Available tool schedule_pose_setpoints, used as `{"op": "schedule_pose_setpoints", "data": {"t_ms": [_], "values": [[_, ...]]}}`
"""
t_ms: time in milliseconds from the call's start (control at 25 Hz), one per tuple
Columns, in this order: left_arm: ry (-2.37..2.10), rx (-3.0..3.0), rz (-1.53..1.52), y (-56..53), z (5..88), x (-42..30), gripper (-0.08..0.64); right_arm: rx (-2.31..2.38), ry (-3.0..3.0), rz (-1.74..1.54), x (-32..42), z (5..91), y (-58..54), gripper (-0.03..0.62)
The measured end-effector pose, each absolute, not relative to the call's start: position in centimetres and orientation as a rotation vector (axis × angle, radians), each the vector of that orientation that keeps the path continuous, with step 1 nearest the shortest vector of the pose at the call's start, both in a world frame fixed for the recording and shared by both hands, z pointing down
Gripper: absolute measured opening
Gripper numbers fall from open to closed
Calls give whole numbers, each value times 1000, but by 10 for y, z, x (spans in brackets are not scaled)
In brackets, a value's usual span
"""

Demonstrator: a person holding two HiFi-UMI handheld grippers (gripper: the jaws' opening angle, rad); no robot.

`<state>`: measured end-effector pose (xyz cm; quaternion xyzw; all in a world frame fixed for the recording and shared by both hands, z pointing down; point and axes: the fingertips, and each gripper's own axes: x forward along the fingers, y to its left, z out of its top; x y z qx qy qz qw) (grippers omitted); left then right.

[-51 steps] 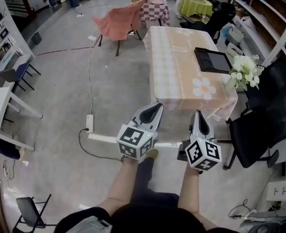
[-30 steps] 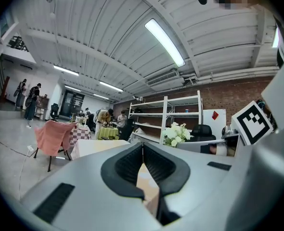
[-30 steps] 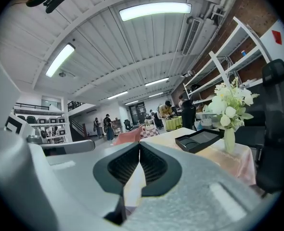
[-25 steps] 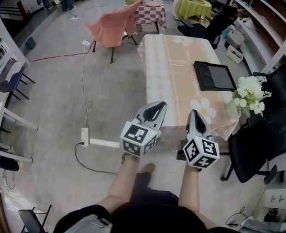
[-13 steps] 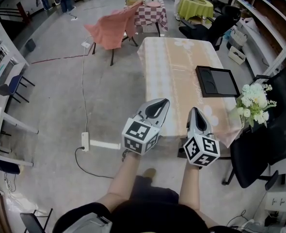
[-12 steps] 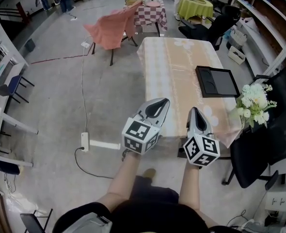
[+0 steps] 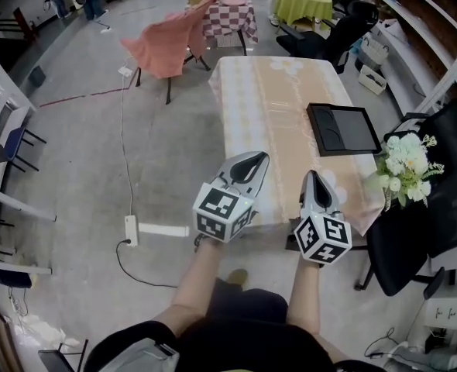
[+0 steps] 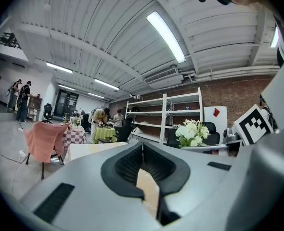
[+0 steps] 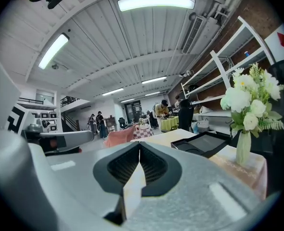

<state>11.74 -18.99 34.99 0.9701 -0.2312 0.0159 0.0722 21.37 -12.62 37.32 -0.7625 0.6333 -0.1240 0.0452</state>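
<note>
- The left gripper was held in the air at the near end of a long table draped in a peach cloth, its tip pointing across the tabletop.
- In the left gripper view, its jaws were pressed together at the tips with nothing clamped between them. Only the peach cloth showed through the slit below.
- The right gripper was held just beside it, level with it and also at the table's near edge. The two did not touch.
- The right gripper view showed its jaws likewise closed tip to tip and gripping nothing.
- A black tray lay flat on the right side of the table, well beyond both grippers. It also appeared past the right gripper's jaws.
- A vase of white flowers stood at the table's near right corner, to the right of the right gripper and apart from it. The bouquet was visible from both grippers.
- A black office chair stood just beside the flowers, off the table's right side.
- At the far end of the table stood a chair draped in pink cloth, a checkered table and a green-covered table.
- A white power strip lay on the grey floor to the left of the person's arms.
</note>
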Motion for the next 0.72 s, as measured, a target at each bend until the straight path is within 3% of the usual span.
{"op": "schedule_pose_setpoints", "data": {"t_ms": [720], "values": [[-685,2886,143,-178,378,119,15,-2369,1944,-449,205,395,-111,5]]}}
